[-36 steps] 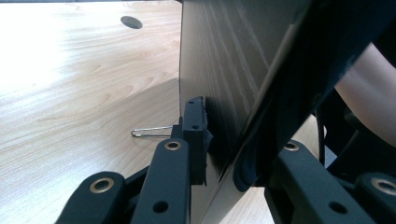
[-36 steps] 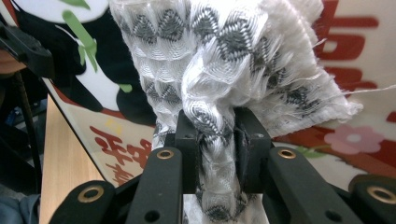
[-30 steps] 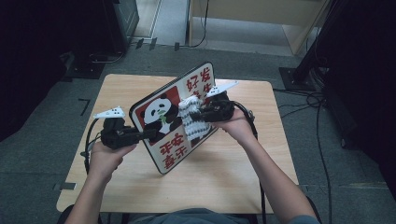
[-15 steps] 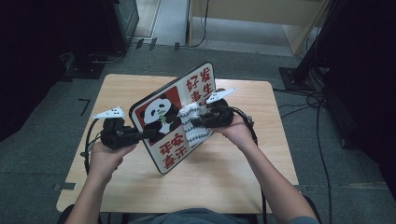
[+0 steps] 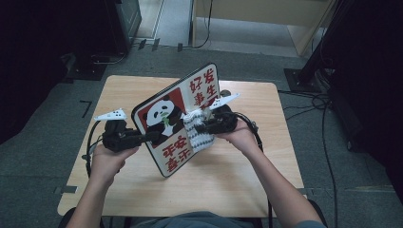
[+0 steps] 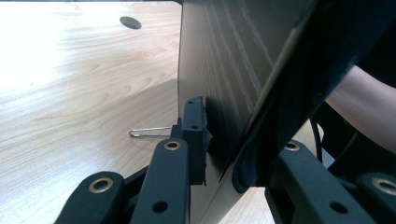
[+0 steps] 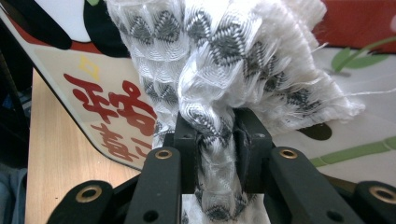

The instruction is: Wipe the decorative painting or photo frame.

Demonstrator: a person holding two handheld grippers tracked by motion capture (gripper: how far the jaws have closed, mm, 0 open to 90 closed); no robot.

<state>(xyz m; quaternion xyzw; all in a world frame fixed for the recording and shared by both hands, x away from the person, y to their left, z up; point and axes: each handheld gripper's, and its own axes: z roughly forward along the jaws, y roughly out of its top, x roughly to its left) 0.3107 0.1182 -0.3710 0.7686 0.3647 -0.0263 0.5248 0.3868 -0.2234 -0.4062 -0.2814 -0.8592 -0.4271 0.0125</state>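
The right claw is pinching a bunched fold of white cloth with a grey zigzag weave, its two black jaws pressed into the fabric from either side. In the high view that cloth lies against the printed face of a panda board, roughly at its middle. The left claw is clamped on the board's near edge, one jaw on the plain wood-grain back, the other on the dark front rim — so the board stands tilted on its lower corner above the desk, propped rather than lying flat.

The cloth looks soft and limp; it will crumple and sag wherever it is not gripped, and its frayed threads could snag. A thick fold, as taken here, seems the safest hold. The board looks stiff, thin and fairly light, with a glossy printed face that may be slippery, so I would judge the edge grip right but prone to swivelling if the cloth is pushed hard across it.

Further out, a small wire clip lies on the desk behind the board, near a dark round hole in the wood.
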